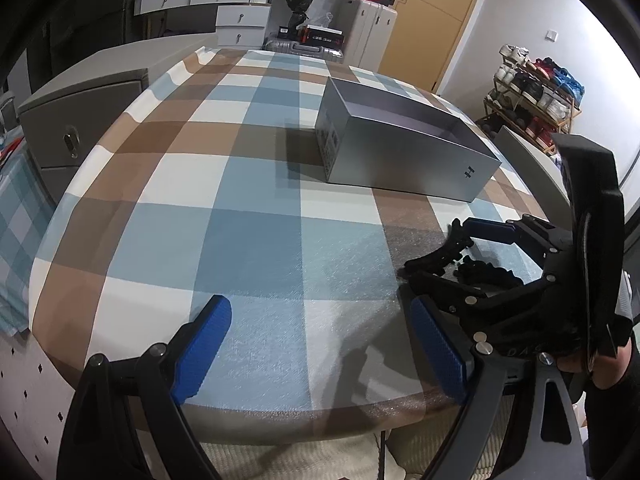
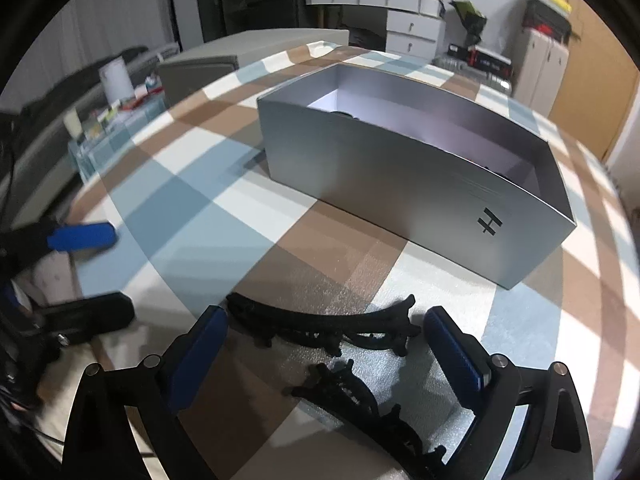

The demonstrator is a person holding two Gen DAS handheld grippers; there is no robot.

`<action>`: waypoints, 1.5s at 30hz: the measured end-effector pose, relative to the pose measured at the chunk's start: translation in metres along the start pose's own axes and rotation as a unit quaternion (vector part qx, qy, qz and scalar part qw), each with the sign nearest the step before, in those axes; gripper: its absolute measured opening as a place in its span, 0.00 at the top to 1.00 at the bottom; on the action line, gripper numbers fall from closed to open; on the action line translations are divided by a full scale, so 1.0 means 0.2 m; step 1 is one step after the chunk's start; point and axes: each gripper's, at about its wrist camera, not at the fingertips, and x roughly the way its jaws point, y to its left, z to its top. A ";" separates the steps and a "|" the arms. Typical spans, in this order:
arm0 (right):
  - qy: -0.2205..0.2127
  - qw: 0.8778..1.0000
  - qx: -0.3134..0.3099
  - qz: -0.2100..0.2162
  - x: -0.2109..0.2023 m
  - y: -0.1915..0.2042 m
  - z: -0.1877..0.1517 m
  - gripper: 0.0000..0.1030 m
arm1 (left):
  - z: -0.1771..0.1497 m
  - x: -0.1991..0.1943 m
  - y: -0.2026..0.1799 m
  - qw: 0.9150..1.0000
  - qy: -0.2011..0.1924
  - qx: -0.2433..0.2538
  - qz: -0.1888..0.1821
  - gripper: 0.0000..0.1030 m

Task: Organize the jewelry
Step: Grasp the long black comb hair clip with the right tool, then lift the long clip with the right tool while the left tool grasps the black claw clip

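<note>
Right tool: the right tool is hanging low over the bench with its blue pads spread wide, released and gripping nothing.
Jewelry: two black ornate pieces are lying on the checked cloth; the far black piece is sitting between the right tool's fingertips, the near black piece is lying further back toward the tool's body.
Long axis: the far black piece is running crosswise, roughly from one pad toward the other, so the jaws are lining up along its length rather than across its narrow width; I judge a turn of the wrist would be needed to close across it.
Left tool: the left tool is hovering over bare cloth, jaws released and empty, with the jewelry well off to its right.
Nearer hand: the right one is clearly closer.
Box: the open grey box is standing beyond the jewelry, straight ahead of the right tool; something dark is showing inside, too hidden to name.
</note>
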 end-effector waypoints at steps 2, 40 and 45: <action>-0.004 1.000 0.008 -0.003 -0.01 -0.01 0.00 0.11 | 0.00 0.00 0.00 1.000 0.002 -0.001 -0.001 0.14; -0.174 0.957 0.233 0.009 -0.56 -0.68 -0.38 0.30 | 0.09 0.26 -0.62 0.985 0.066 0.140 -0.081 0.14; -0.179 0.953 0.242 0.018 -0.57 -0.71 -0.43 0.30 | 0.08 0.29 -0.69 0.984 0.068 0.152 -0.058 0.14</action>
